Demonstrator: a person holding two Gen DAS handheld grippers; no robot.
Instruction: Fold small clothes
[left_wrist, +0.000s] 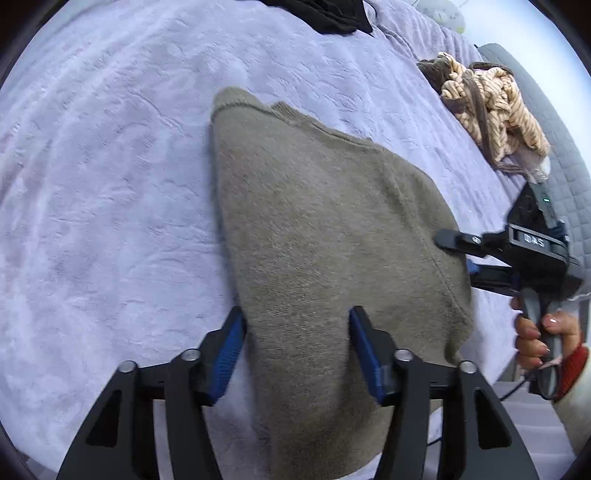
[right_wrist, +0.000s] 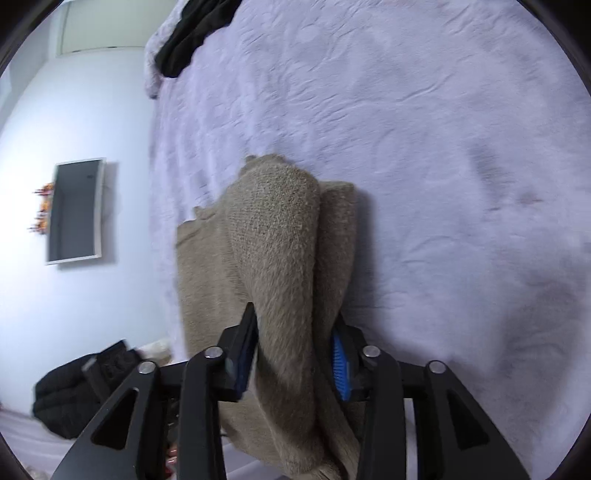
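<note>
From my left wrist, my left jaws (left_wrist: 297, 354) stand apart; the tan sweater (left_wrist: 325, 236) lies on the bed (left_wrist: 110, 184), its edge between the pads without being pinched. At three o'clock my right jaws (left_wrist: 456, 254) reach the sweater's edge. A striped garment (left_wrist: 491, 107) sits at one o'clock.

From my right wrist, my right jaws (right_wrist: 293, 354) straddle a sweater (right_wrist: 280, 258) fold; whether the pads press it, I cannot tell.

The only readable text is raised lettering, "DAS", on the black body of the right tongs (left_wrist: 452, 254), seen from the left wrist view, just behind their fingers. Nothing else in either view carries legible writing.
</note>
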